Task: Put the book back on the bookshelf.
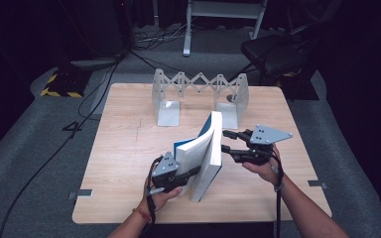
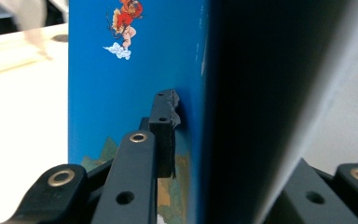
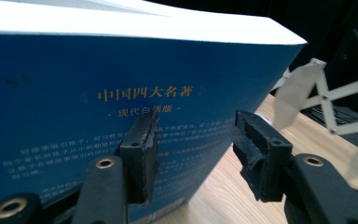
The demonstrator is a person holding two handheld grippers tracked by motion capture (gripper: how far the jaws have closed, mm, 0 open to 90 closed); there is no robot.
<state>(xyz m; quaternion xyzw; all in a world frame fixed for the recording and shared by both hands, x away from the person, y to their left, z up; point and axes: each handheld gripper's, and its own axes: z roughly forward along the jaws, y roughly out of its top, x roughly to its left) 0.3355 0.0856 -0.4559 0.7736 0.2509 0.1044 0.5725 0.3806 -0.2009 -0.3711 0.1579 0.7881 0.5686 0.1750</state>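
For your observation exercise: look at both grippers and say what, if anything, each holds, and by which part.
The left gripper clamps the blue book by its front cover, near the bottom. The right gripper holds nothing; its jaws stand open beside the back cover.

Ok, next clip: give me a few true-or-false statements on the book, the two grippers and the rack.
1. The blue book stands upright on the table. True.
2. The left gripper is clamped on the book. True.
3. The right gripper grips the book's spine. False: its jaws are open beside the back cover, nothing between them.
4. The book already sits in the folding rack. False: the rack stands apart at the far edge, holding nothing.
5. The book's cover is red. False: it is blue.
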